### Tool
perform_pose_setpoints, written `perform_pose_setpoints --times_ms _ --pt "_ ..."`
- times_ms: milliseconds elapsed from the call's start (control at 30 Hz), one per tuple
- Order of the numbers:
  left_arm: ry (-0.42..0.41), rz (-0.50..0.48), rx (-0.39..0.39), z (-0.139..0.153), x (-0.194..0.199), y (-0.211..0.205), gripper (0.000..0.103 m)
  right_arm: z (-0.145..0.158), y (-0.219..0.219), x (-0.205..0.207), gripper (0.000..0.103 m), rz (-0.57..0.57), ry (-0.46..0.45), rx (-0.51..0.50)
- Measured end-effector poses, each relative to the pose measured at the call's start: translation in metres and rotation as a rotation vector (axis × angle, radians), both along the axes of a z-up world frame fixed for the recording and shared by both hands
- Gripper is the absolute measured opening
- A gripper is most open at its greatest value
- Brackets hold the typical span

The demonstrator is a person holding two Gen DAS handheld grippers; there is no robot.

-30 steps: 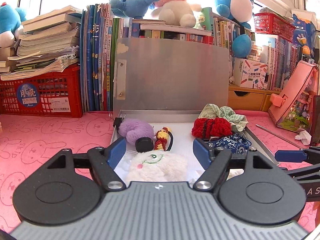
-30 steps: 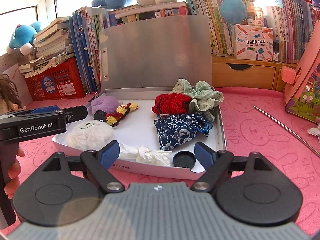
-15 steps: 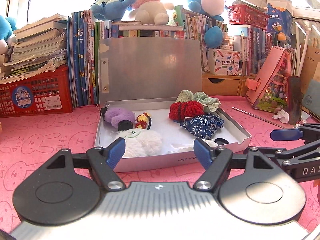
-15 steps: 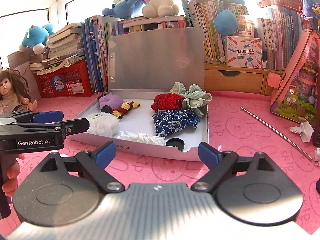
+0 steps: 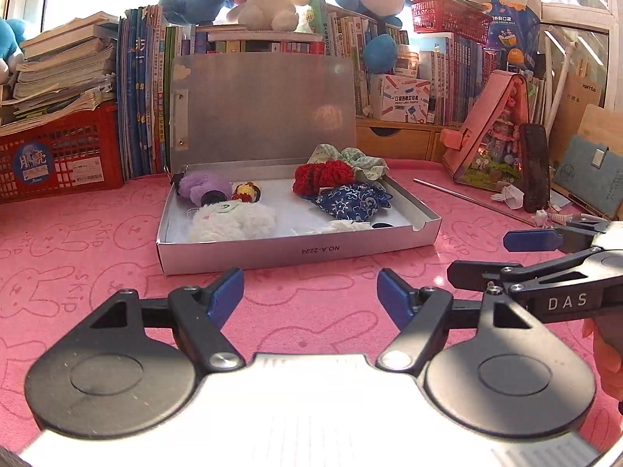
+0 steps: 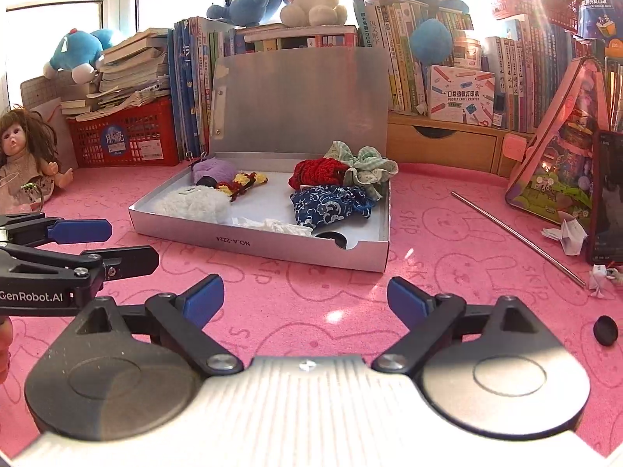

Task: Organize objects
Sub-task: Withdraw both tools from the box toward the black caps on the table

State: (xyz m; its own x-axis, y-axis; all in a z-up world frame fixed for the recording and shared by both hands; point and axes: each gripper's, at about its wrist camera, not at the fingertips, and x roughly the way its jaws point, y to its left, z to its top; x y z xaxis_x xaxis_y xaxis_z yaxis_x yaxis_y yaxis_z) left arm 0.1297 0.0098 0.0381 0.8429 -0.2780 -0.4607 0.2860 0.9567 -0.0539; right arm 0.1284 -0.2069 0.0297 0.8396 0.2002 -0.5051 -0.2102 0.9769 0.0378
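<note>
Left wrist view: your left claw (image 5: 310,294) hangs spread and empty over the pink table (image 5: 78,241). At 12 o'clock sits the silver box (image 5: 296,251), lid raised, holding a white plush (image 5: 229,222) and a blue patterned pouch (image 5: 348,204). Your right claw (image 5: 502,257) shows at 3 o'clock.

Right wrist view: your right claw (image 6: 305,299) has just been opening; it stands spread, nothing between the jaws. The silver box (image 6: 249,243) lies at 12 o'clock, a black cap (image 6: 605,330) at 3 o'clock.
</note>
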Motion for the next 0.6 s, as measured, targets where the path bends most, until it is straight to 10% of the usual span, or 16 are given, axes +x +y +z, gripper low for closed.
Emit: perform_pose_setpoints --times_ms 600 --pt "0.053 -0.087 0.009 -0.027 -0.045 -0.027 0.079 -0.021 -0.088 -0.022 0.096 -0.286 0.025 -0.019"
